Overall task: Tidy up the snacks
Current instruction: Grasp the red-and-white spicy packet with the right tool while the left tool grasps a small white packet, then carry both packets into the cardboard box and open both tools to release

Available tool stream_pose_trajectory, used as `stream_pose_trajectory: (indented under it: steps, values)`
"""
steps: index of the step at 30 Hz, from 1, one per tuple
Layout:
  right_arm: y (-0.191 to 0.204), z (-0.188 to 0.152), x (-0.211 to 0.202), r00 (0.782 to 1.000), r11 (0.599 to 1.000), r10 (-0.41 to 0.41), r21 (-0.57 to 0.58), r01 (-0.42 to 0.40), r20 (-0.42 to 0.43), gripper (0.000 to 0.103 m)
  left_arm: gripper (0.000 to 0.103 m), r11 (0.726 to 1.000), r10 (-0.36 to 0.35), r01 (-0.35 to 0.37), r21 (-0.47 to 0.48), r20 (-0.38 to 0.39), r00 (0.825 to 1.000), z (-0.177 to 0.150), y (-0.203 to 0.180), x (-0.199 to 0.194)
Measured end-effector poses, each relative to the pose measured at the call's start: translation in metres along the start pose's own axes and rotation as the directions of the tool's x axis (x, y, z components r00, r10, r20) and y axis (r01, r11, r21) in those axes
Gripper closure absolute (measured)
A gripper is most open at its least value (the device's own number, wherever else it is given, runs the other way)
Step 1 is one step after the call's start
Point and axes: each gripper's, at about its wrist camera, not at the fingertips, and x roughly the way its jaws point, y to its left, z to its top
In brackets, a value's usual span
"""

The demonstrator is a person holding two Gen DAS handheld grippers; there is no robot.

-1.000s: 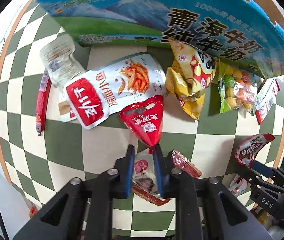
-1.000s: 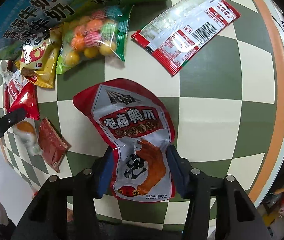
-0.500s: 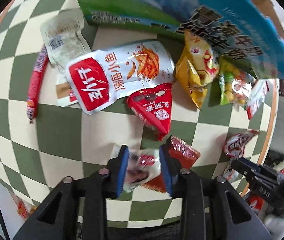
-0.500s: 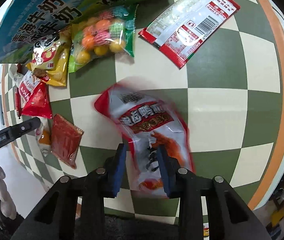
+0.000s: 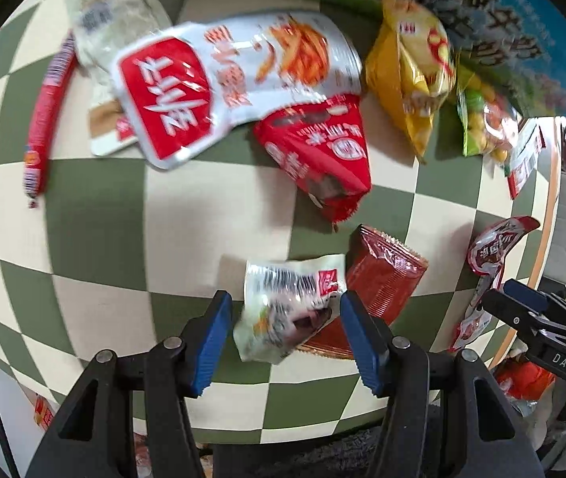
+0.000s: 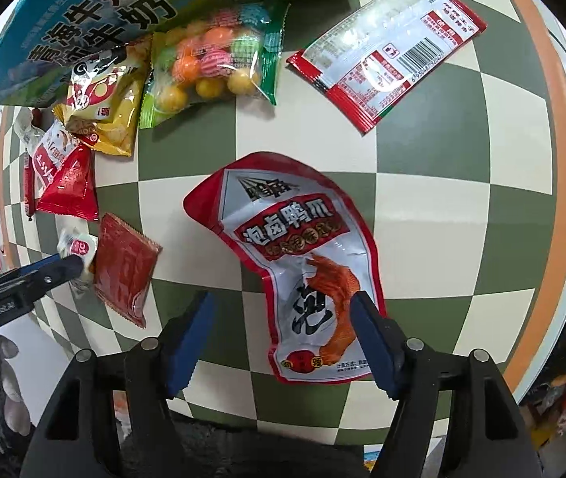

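Observation:
In the left wrist view a small white packet (image 5: 287,306) lies on the checked table (image 5: 96,215), its edge over a dark red sachet (image 5: 386,279). My left gripper (image 5: 283,342) straddles the packet; its jaws are opening and the left pad stands off it. In the right wrist view a red-and-white duck-claw pouch (image 6: 299,263) lies flat. My right gripper (image 6: 283,342) is over its lower end with jaws opening, the right pad at the pouch's edge and the left pad well apart. The left gripper's finger (image 6: 64,267) shows at the left of that view.
A blue-and-green milk carton (image 6: 84,12) lies at the back. Before it lie a yellow chip bag (image 5: 406,75), a candy-ball bag (image 6: 211,59), a white-and-red fish pouch (image 5: 223,83), a red triangular packet (image 5: 323,151), a sausage (image 5: 44,119) and a barcode packet (image 6: 386,59). The orange table rim (image 6: 561,159) runs on the right.
The left gripper, shut on the small white packet before, sank toward the table and opened; the packet now lies loose. The right gripper pinched the duck-claw pouch, then opened wide.

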Motion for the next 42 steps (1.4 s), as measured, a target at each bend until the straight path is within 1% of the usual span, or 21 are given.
stream_pose_trajectory:
  steps: [2, 4, 5, 7, 8, 9, 10, 12, 15, 16, 17, 18, 19, 23, 27, 29, 30, 31, 33, 37, 42]
  values:
    - [-0.001, 0.002, 0.003, 1.0, 1.0, -0.01, 0.004, 0.01, -0.011, 0.03, 0.049, 1.0, -0.009, 0.009, -0.006, -0.02, 1.0, 0.0, -0.004, 0.008]
    - [-0.007, 0.004, 0.004, 1.0, 1.0, -0.016, 0.007, 0.016, -0.021, 0.03, 0.048, 1.0, 0.014, -0.014, -0.005, -0.033, 0.999, -0.003, -0.006, 0.015]
    - [-0.008, 0.004, 0.006, 0.999, 1.0, -0.017, 0.008, 0.017, -0.027, 0.03, 0.047, 1.0, 0.013, -0.013, -0.006, -0.027, 1.0, -0.007, -0.009, 0.019]
    - [-0.012, 0.004, 0.01, 0.999, 1.0, -0.025, 0.016, 0.026, -0.033, 0.03, 0.049, 1.0, 0.014, -0.014, -0.011, -0.012, 1.0, -0.014, -0.016, 0.023]
    - [-0.014, 0.005, 0.012, 0.999, 0.999, -0.028, 0.017, 0.028, -0.035, 0.03, 0.052, 1.0, 0.016, -0.016, -0.015, -0.003, 1.0, -0.016, -0.017, 0.022]
    - [-0.015, 0.005, 0.013, 0.999, 0.999, -0.026, 0.018, 0.027, -0.035, 0.03, 0.059, 1.0, 0.014, -0.014, -0.018, 0.01, 1.0, -0.018, -0.016, 0.019]
    - [-0.023, 0.007, 0.012, 0.999, 1.0, -0.024, 0.017, 0.024, -0.037, 0.03, 0.059, 1.0, 0.011, -0.011, -0.018, 0.015, 1.0, -0.02, -0.017, 0.018]
    - [-0.024, 0.008, 0.016, 0.999, 0.999, -0.03, 0.013, 0.03, -0.043, 0.028, 0.064, 1.0, 0.02, -0.019, -0.017, 0.025, 0.999, -0.022, -0.023, 0.014]
    - [-0.019, 0.01, 0.017, 0.999, 0.999, -0.049, 0.003, 0.049, -0.022, 0.029, 0.069, 0.999, 0.044, -0.044, -0.013, 0.043, 0.998, -0.027, -0.035, 0.009]
    - [-0.016, 0.011, 0.016, 0.998, 0.998, -0.067, 0.0, 0.067, -0.005, 0.034, 0.069, 0.999, 0.05, -0.05, -0.014, 0.048, 0.998, -0.029, -0.041, 0.01]
    - [-0.009, 0.013, 0.017, 0.996, 0.996, -0.087, 0.001, 0.087, 0.01, 0.046, 0.069, 0.999, 0.051, -0.05, -0.016, 0.052, 0.997, -0.03, -0.034, 0.003]
    - [-0.003, 0.014, 0.016, 0.992, 0.992, -0.124, -0.012, 0.124, 0.03, 0.053, 0.069, 0.999, 0.05, -0.049, -0.018, 0.055, 0.997, -0.031, -0.034, 0.0]
    - [0.006, 0.013, 0.015, 0.992, 0.992, -0.12, -0.024, 0.122, 0.047, 0.058, 0.069, 0.999, 0.049, -0.048, -0.022, 0.059, 0.997, -0.032, -0.037, -0.003]
    - [0.014, 0.009, 0.011, 0.989, 0.992, -0.123, -0.031, 0.126, 0.078, 0.063, 0.07, 0.998, 0.044, -0.041, -0.038, 0.078, 0.996, -0.033, -0.038, -0.014]
    - [0.017, 0.001, 0.005, 0.992, 0.995, -0.09, -0.029, 0.092, 0.086, 0.068, 0.07, 0.999, 0.022, -0.017, -0.051, 0.099, 0.995, -0.038, -0.04, -0.03]
    - [0.018, -0.004, -0.003, 0.991, 0.997, -0.07, -0.027, 0.073, 0.112, 0.082, 0.07, 0.999, 0.014, -0.008, -0.048, 0.115, 0.993, -0.042, -0.042, -0.039]
    - [0.017, -0.006, -0.009, 0.99, 0.997, -0.062, -0.033, 0.066, 0.124, 0.084, 0.07, 0.999, 0.009, -0.003, -0.046, 0.12, 0.993, -0.043, -0.044, -0.044]
    - [0.018, -0.007, -0.014, 0.99, 0.998, -0.049, -0.038, 0.055, 0.132, 0.089, 0.07, 0.999, 0.002, 0.004, -0.046, 0.128, 0.992, -0.044, -0.045, -0.048]
    - [0.016, -0.007, -0.022, 0.989, 0.999, -0.024, -0.036, 0.029, 0.146, 0.092, 0.07, 0.999, -0.013, 0.018, -0.035, 0.138, 0.99, -0.045, -0.051, -0.057]
    - [0.008, -0.006, -0.029, 0.988, 1.0, 0.015, -0.006, -0.014, 0.154, 0.093, 0.07, 1.0, -0.025, 0.027, -0.013, 0.159, 0.987, -0.048, -0.063, -0.073]
    - [-0.012, -0.013, -0.047, 0.978, 0.994, 0.103, 0.026, -0.11, 0.18, 0.097, 0.07, 0.999, -0.043, 0.04, 0.02, 0.185, 0.982, -0.039, -0.076, -0.08]
